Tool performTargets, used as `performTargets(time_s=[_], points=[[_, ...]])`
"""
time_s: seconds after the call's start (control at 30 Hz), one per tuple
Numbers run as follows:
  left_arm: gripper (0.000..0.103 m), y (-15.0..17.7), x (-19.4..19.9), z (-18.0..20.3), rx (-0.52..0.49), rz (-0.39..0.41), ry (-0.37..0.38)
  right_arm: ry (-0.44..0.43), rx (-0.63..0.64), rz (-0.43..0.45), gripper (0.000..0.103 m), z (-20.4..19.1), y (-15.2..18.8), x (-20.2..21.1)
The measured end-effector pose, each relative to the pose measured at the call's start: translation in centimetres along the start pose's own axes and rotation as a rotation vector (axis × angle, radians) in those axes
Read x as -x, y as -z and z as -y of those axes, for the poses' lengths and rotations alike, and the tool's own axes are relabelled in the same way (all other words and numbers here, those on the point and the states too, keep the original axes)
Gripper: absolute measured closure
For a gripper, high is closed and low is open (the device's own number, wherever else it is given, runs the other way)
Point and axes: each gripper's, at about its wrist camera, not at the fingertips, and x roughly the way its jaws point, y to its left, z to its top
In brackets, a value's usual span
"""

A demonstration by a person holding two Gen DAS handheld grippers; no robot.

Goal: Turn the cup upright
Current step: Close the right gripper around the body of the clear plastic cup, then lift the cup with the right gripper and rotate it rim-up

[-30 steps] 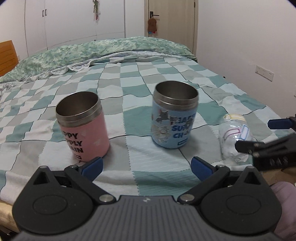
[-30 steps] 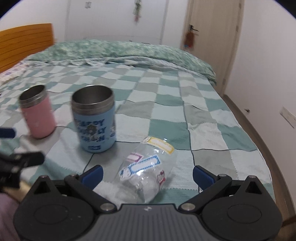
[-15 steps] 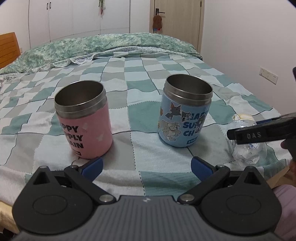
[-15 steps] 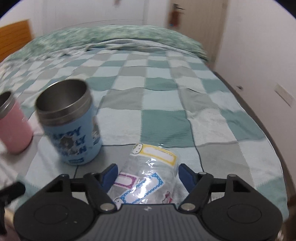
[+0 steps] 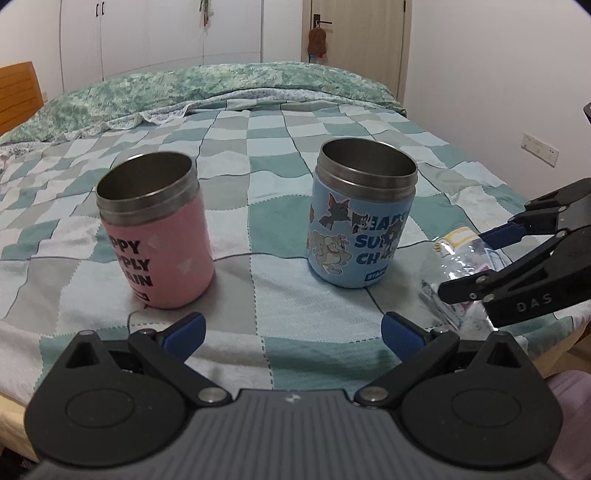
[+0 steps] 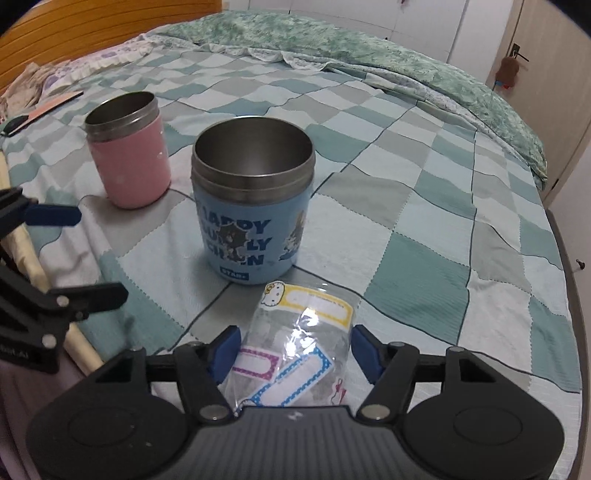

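Observation:
A clear plastic cup (image 6: 303,343) with cartoon label stickers lies on its side on the checked bedspread (image 6: 424,206). My right gripper (image 6: 295,350) has a blue pad on each side of it and is shut on it; in the left wrist view the cup (image 5: 461,258) shows between the right gripper's fingers (image 5: 506,232). A pink steel cup (image 5: 155,236) and a blue cartoon steel cup (image 5: 362,218) stand upright. My left gripper (image 5: 291,328) is open and empty near the bed's front edge, in front of both steel cups.
A green quilt (image 5: 221,81) lies bunched at the far end of the bed. A wooden headboard (image 6: 92,29) is at the left, a white wall (image 5: 498,92) and a door (image 5: 354,29) at the right. Small flat objects (image 6: 40,110) lie at the far left.
My right gripper has moved forward around the lying clear cup and its jaws have narrowed onto it. The left gripper has shifted slightly and stays open.

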Motion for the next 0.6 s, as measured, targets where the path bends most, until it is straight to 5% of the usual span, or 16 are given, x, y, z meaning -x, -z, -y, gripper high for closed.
performTargets(time_s=[0.13, 0.23, 0.6], points=[[0.0, -0.2, 0.3, 0.2, -0.016, 0.007, -0.002, 0.013, -0.043, 0.026, 0.036, 0.1, 0.2, 0.7], [0.0, -0.4, 0.5, 0.1, -0.015, 0.02, -0.004, 0.017, -0.091, 0.044, 0.017, 0.7, -0.2, 1.2], [0.0, -0.5, 0.6, -0.1, -0.008, 0.029, 0.001, 0.004, -0.313, -0.133, 0.02, 3.2, -3.6, -2.3]])
